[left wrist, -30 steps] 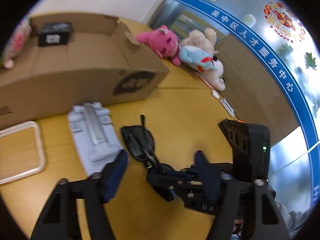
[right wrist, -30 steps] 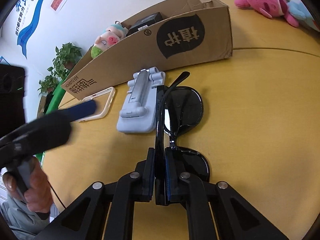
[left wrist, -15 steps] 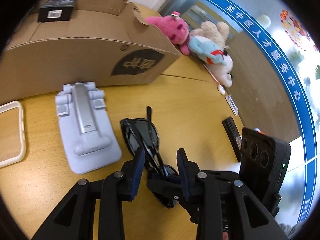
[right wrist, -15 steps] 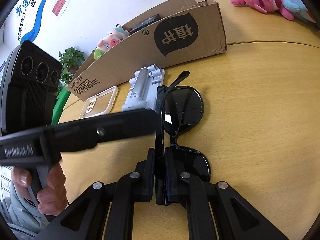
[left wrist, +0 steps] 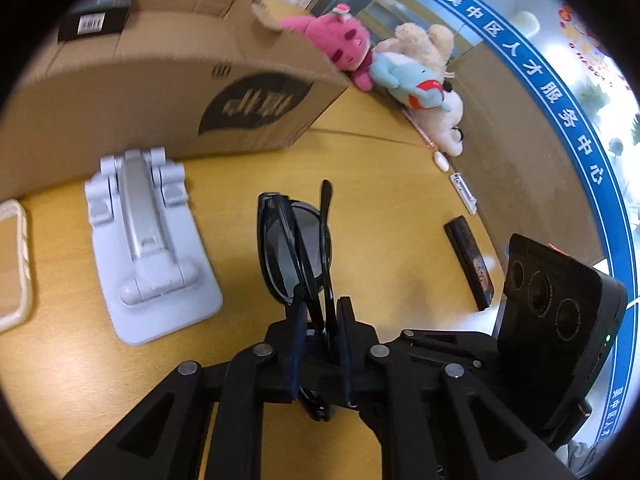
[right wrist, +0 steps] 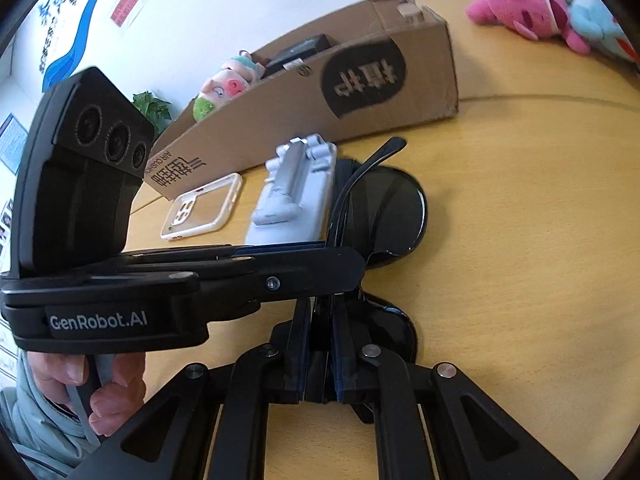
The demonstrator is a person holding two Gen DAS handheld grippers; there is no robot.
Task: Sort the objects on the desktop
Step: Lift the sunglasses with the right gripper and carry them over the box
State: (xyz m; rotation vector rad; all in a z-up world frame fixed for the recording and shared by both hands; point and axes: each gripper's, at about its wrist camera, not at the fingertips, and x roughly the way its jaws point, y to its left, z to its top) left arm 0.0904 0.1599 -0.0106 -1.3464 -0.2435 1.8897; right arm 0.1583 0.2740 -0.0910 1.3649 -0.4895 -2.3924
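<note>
Folded black sunglasses (left wrist: 296,248) lie on the yellow table (left wrist: 392,208), one temple arm sticking up. My left gripper (left wrist: 320,312) has its jaws closing around the near end of the frame, and the blue pads touch it on both sides. In the right wrist view the left gripper (right wrist: 344,256) reaches in from the left across the sunglasses (right wrist: 392,208). My right gripper (right wrist: 320,320) is shut on the glasses at the near lens, its pads tight against the frame. Its camera housing (left wrist: 560,304) shows at the right of the left wrist view.
An open cardboard box (left wrist: 160,92) stands behind, with a black packet and a plush pig inside. A grey phone stand (left wrist: 148,248) lies left of the glasses, a clear phone case (left wrist: 12,264) farther left. Plush toys (left wrist: 400,56) sit at the back right. A hand (right wrist: 100,392) holds the left gripper's handle.
The left gripper came in over the sunglasses and its wide jaws narrowed onto the frame. The right gripper stayed shut on the glasses without moving.
</note>
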